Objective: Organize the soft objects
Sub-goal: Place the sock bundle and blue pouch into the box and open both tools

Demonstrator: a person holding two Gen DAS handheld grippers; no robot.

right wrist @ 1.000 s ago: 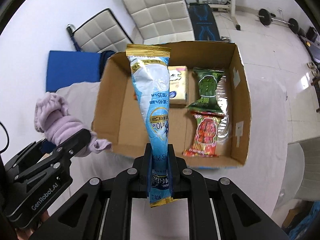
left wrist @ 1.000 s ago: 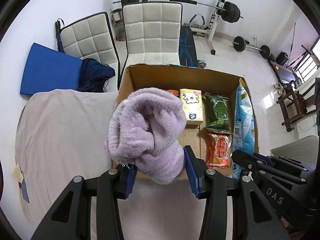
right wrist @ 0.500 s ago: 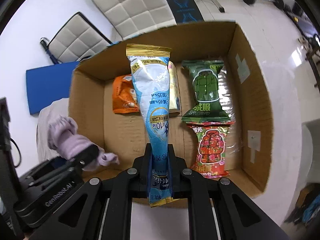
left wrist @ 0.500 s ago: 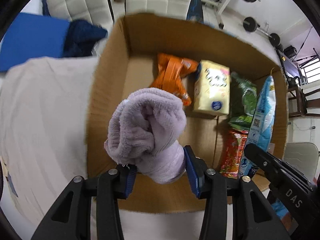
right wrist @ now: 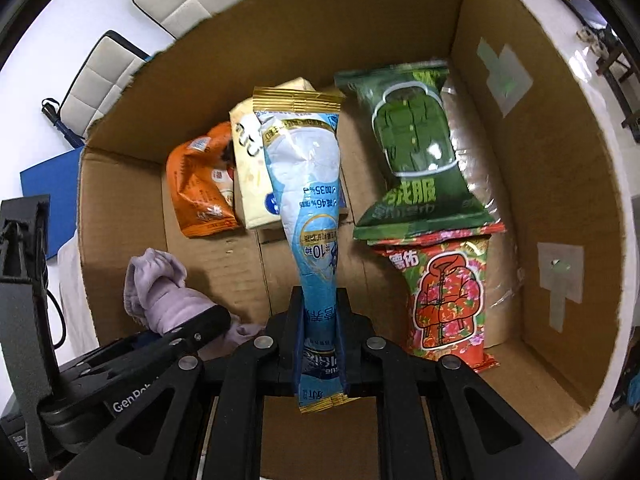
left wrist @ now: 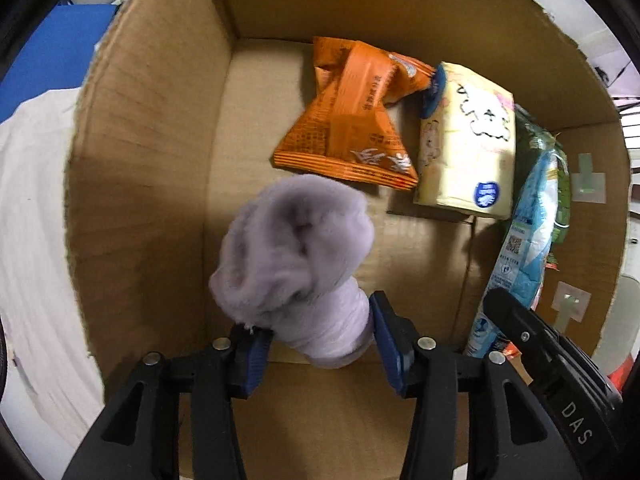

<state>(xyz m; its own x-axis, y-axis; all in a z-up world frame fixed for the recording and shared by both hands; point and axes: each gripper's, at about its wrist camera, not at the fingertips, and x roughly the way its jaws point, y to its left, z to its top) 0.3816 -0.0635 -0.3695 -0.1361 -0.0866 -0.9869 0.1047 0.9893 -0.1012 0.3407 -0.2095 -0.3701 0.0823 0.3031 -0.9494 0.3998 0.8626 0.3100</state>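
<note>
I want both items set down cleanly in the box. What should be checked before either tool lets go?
1. Left tool, jaws opening, lilac fleece roll between its pads: ok.
2. Right tool shut on blue pouch: ok.
3. Bare floor of the cardboard box under the roll: ok.
4. Free strip for the pouch between yellow pack and green packet: ok.
5. Roll touching the floor: cannot tell.

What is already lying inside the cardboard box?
An orange packet, yellow tissue pack, green packet and red packet lie on the cardboard box floor. Anything beneath them is covered.
</note>
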